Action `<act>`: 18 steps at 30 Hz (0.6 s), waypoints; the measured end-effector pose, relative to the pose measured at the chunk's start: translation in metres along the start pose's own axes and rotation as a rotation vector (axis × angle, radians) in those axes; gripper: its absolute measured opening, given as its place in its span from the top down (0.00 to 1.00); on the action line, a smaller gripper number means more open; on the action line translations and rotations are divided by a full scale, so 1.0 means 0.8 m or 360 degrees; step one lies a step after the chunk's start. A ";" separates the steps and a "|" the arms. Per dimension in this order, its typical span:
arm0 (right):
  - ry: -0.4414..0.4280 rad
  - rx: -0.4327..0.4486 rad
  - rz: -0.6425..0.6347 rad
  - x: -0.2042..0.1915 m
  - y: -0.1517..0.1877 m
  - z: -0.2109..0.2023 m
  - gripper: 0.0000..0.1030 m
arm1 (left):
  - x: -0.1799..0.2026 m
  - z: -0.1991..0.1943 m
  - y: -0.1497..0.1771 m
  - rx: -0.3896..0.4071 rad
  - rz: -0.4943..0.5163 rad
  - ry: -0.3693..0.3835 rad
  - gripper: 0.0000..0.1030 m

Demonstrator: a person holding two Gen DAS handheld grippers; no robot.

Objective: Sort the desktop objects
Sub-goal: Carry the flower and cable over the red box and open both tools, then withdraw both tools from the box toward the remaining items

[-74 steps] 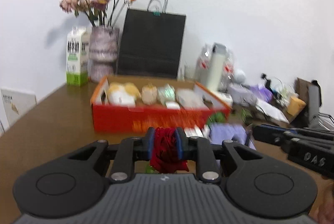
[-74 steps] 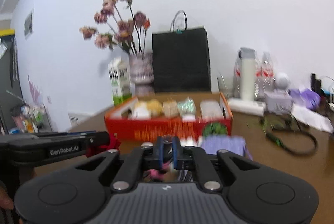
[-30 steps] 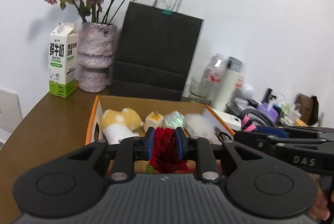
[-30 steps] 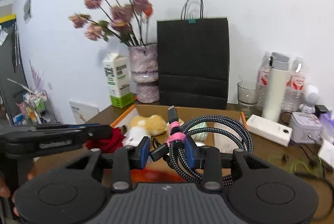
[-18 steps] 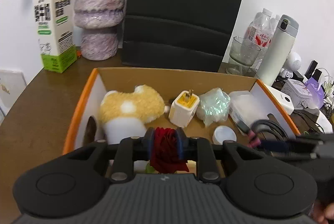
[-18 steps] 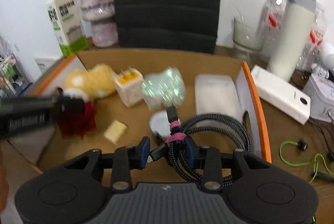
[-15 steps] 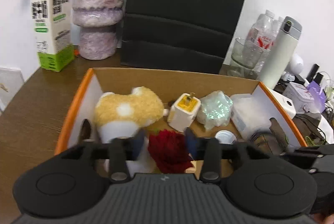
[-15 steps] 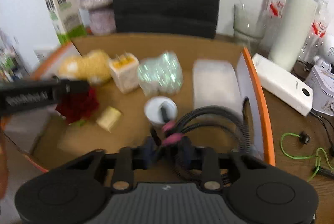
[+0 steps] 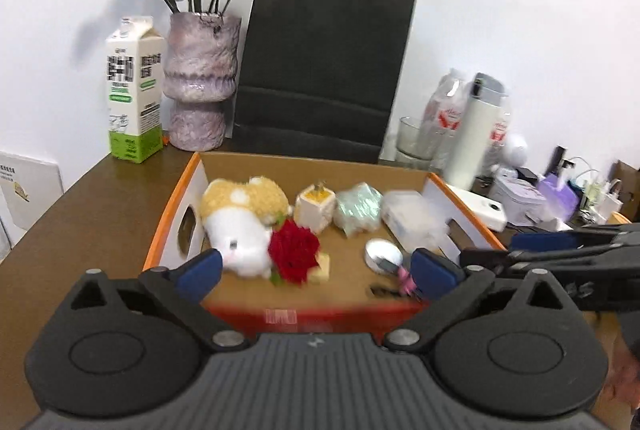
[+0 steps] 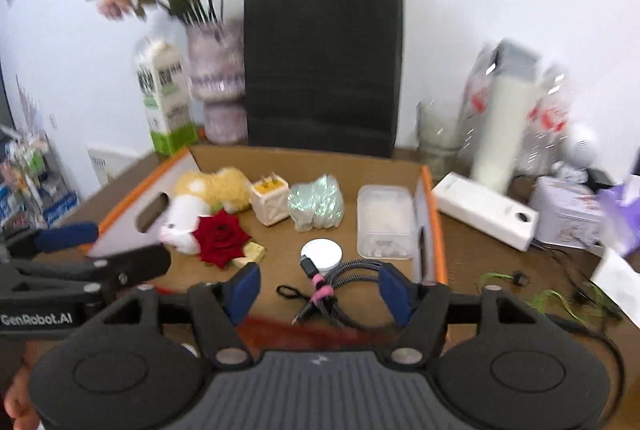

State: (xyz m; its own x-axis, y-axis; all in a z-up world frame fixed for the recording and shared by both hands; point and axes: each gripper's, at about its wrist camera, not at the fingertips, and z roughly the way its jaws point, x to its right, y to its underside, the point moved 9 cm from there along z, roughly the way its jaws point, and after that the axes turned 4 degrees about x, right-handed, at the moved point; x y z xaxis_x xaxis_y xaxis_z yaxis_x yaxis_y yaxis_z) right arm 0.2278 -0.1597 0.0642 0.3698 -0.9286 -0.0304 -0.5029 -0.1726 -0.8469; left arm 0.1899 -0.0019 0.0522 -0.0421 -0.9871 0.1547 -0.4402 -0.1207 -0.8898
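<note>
Braided cable (image 10: 352,270) lies coiled only in the right view; both left tongs (image 9: 316,266) and right tongs (image 10: 320,288) gape, holding nothing.

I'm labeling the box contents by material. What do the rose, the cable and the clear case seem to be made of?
Rose: probably fabric, matte deep-red petals, a fake flower by the look.
Cable: braided black-and-grey textile sheath, bundled with a pink tie.
Case: translucent frosted plastic, likely hard, with rounded corners.
All lie in the cardboard box, plain brown inside.
</note>
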 end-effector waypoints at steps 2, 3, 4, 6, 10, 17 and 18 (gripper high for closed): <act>-0.0001 0.0076 -0.0001 -0.004 0.022 -0.041 0.24 | 0.004 -0.032 0.020 0.0002 0.0012 0.0030 0.00; 0.0000 0.0097 0.0001 -0.005 0.035 -0.056 0.21 | 0.005 -0.047 0.033 -0.0012 0.0018 0.0046 0.00; -0.0003 0.0113 0.0009 -0.007 0.049 -0.072 0.21 | 0.006 -0.062 0.045 -0.0006 0.0023 0.0078 0.00; -0.0019 0.0152 0.0060 -0.014 0.086 -0.104 0.19 | 0.004 -0.094 0.077 0.0000 0.0014 0.0077 0.00; -0.0048 0.0189 0.0120 -0.029 0.151 -0.144 0.18 | -0.001 -0.142 0.128 0.0034 0.0005 0.0015 0.00; -0.0078 0.0061 0.0171 -0.046 0.226 -0.156 0.14 | 0.007 -0.153 0.174 -0.0029 0.0046 0.0030 0.00; -0.0069 0.0058 0.0176 -0.046 0.229 -0.157 0.14 | 0.008 -0.153 0.177 -0.0025 0.0053 0.0014 0.00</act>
State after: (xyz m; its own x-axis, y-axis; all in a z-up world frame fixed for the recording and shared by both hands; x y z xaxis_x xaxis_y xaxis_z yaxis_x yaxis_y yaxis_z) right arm 0.0240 -0.1981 -0.0236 0.3475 -0.9261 -0.1469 -0.5142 -0.0572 -0.8558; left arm 0.0175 -0.0122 -0.0207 -0.0647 -0.9895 0.1291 -0.4525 -0.0862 -0.8876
